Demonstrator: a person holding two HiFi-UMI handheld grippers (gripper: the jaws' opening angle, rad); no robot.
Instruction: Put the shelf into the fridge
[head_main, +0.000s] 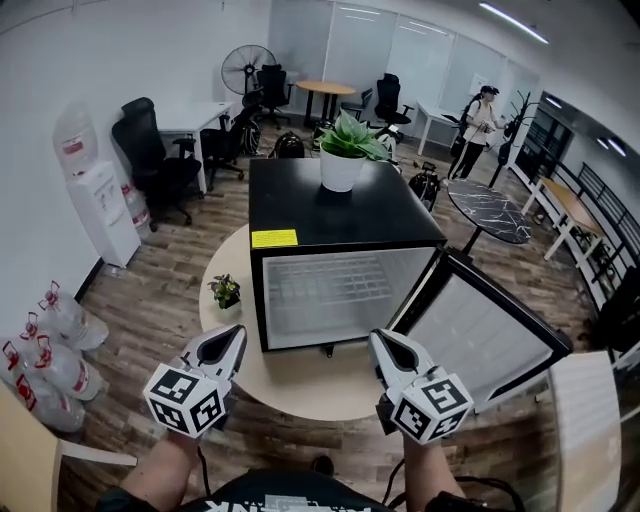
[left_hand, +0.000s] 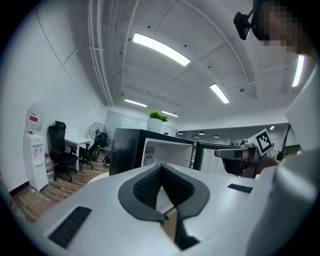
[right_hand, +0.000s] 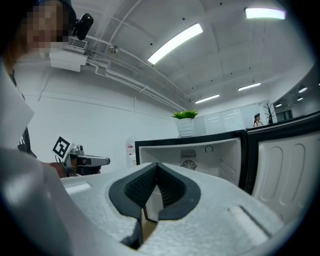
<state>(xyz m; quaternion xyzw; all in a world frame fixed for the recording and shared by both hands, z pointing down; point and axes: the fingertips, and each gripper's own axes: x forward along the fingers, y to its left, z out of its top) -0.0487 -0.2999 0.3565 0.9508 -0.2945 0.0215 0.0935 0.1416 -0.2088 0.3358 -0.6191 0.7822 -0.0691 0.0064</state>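
Both grippers are up in front of the open mini fridge (head_main: 300, 210), and neither one carries anything. Your left gripper (head_main: 236, 334) has its jaws pressed together with nothing between the pads. Your right gripper (head_main: 379, 340) is the same: tips meeting, empty.

The wire shelf (head_main: 335, 290) is inside the fridge's compartment. Your head camera shows it only as a faint pale grid, and I can't tell whether it sits on its ledges. In both gripper views the white gripper bodies cover the lower compartment. Only the back wall shows above them, with its fan grille (right_hand: 188, 164) and a dial (right_hand: 208, 149). Your hands are cut off at the bottom edge of the head view.

The fridge stands on a round pale table (head_main: 310, 385). Its door (head_main: 470, 335) is swung open to your right, just beyond the right gripper. A yellow label (head_main: 274, 238) sits at the front left of the fridge top, its print too small to read. A large potted plant (head_main: 345, 150) in a white pot stands toward the back of that top. A small potted plant (head_main: 225, 292) stands on the table just left of the fridge, near your left gripper.

Farther off on the left are a water dispenser (head_main: 100, 195) and water bottles (head_main: 50, 345) on the floor. Behind the fridge are black office chairs (head_main: 150, 150) and a standing fan (head_main: 248, 68). A dark round table (head_main: 490, 210) and a person (head_main: 480, 120) are off to the right.
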